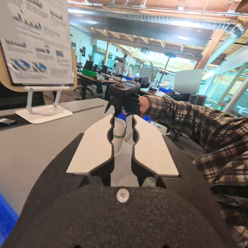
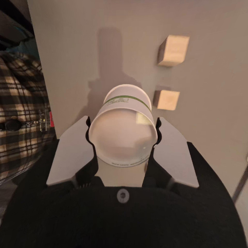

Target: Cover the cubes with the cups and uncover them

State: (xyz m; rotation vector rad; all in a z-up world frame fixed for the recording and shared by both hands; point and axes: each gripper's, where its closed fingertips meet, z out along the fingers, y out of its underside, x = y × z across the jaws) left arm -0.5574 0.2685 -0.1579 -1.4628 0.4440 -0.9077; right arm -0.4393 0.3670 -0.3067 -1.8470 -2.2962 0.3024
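So, right gripper [image 2: 122,135] has its fingers clamped on the upside-down white cup [image 2: 123,134].

It's held above the grey worktop [image 2: 75,53], two uncovered wooden cubes [image 2: 173,50] [image 2: 167,100] just beside it; left gripper [image 1: 122,132] fingers are parted, gripping nothing.

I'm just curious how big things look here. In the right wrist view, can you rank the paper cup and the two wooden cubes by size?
1. Paper cup, largest, though it is held nearest the camera, which swells it.
2 and 3. Far cube and near cube: too alike to rank.
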